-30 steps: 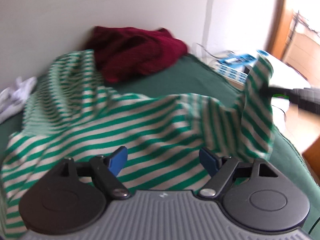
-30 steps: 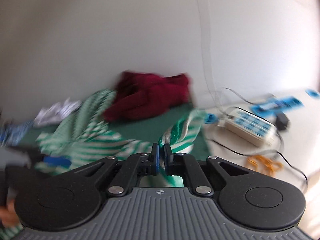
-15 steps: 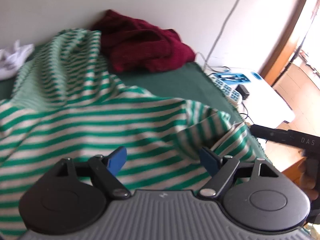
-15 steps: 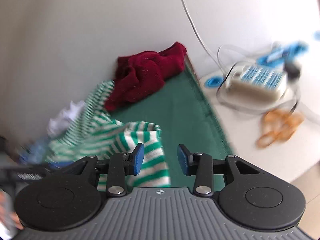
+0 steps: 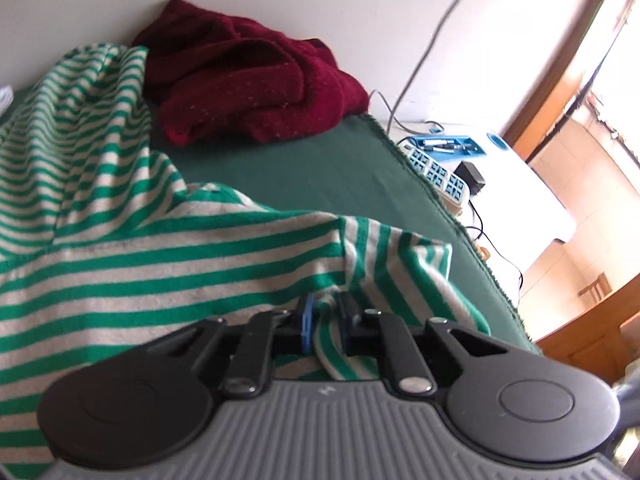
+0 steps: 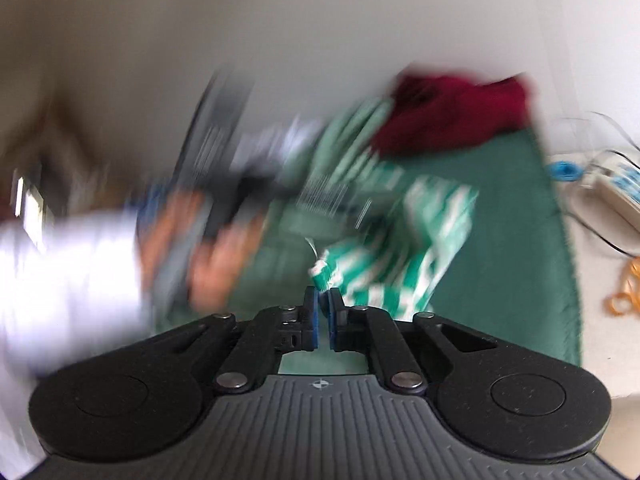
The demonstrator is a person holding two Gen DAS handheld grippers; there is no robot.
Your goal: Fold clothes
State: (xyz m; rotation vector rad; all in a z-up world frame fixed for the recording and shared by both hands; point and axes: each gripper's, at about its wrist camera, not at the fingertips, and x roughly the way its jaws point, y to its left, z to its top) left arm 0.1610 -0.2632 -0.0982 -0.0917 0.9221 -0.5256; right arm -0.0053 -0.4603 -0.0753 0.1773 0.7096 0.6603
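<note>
White wall behind; a green cloth (image 5: 304,176) covers the table. Striped green-and-white garment (image 5: 120,264) is spread over the cloth's near left part, one fold bunched toward the right edge. A crumpled maroon garment (image 5: 248,92) sits at the far edge against the wall. Off the cloth's right edge: power strip (image 5: 438,176), black adapter (image 5: 472,174), blue tray (image 5: 448,146), cables.

Left gripper (image 5: 324,320): jaws have just closed, pinching a striped fold. Right gripper (image 6: 322,312): jaws have just closed nearly together at the striped hem; grip uncertain through blur. A blurred hand (image 6: 208,248) blocks the left of the right wrist view.
</note>
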